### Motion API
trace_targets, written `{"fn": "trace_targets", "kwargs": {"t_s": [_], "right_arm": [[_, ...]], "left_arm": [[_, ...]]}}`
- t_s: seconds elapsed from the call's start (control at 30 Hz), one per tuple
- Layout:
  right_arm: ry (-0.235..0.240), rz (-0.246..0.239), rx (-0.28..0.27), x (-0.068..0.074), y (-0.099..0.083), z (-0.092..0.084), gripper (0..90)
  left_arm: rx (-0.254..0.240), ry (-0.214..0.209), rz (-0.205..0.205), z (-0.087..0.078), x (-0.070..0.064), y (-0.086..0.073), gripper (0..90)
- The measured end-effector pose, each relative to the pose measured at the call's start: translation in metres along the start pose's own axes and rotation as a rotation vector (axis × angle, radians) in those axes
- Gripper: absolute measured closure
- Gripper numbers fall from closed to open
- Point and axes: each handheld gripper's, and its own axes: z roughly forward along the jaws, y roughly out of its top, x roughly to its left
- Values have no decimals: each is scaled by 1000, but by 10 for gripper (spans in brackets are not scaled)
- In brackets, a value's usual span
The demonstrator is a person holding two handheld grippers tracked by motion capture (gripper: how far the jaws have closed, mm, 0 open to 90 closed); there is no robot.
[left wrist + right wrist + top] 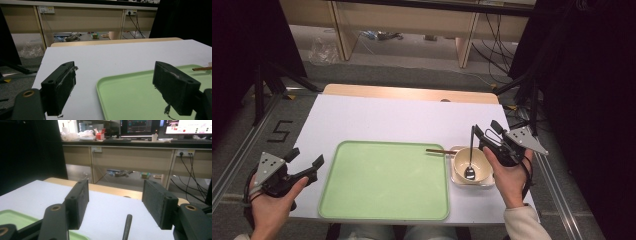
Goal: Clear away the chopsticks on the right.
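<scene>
A light green tray (384, 180) lies at the front middle of the white table (402, 117). To its right a cream bowl (479, 167) rests on a small white square dish, with a metal spoon (470, 155) leaning in it, handle up. Brown chopsticks (441, 151) lie across the tray's right edge toward the bowl. My left gripper (307, 156) is open at the tray's left edge, holding nothing. My right gripper (486, 126) is open just behind the bowl. In the right gripper view the spoon handle (127, 226) rises between the jaws, touching neither.
The table's wooden far edge (412, 93) borders grey floor with cables and desk legs. Black stands flank the table on both sides. In the left gripper view the tray corner (140, 100) lies between the jaws, with a chopstick tip (202, 68) at far right.
</scene>
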Motion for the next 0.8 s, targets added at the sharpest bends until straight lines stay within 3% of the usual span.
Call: {"fn": "trace_targets", "kwargs": {"t_s": [0.13, 0.17, 0.23, 0.33, 0.37, 0.47, 0.53, 0.57, 0.6, 0.63, 0.7, 0.73, 0.8], "right_arm": [[-1, -15, 4, -2, 5, 0, 429], [3, -11, 27, -2, 8, 0, 452], [18, -39, 39, -4, 12, 3, 488], [49, -57, 118, -5, 20, 9, 531], [58, -86, 140, -6, 22, 12, 552], [125, -181, 296, -6, 31, 22, 621], [218, -305, 492, -3, 37, 35, 663], [303, -420, 659, 2, 39, 50, 688], [324, -484, 710, 4, 39, 58, 716], [324, -484, 710, 4, 39, 58, 716], [341, -539, 820, 10, 41, 72, 762], [358, -578, 834, 12, 40, 81, 784], [354, -585, 895, 19, 35, 96, 817]], "left_arm": [[6, -7, -15, 0, -1, -1, 183], [8, -8, -18, 0, -1, -2, 184], [11, -13, -17, -1, 0, -2, 185], [16, -18, -32, 0, 0, -3, 187], [17, -16, -26, 0, 0, -4, 188], [18, -19, -31, -1, -1, -3, 192], [16, -28, -37, 0, -3, -3, 193], [17, -29, -25, 0, -2, -3, 195], [21, -36, -26, 0, -3, -3, 195], [25, -40, -25, 0, -2, -4, 195], [28, -41, -32, 1, -3, -4, 196], [28, -42, -33, 1, -3, -4, 197], [28, -42, -33, 1, -3, -4, 198]]}}
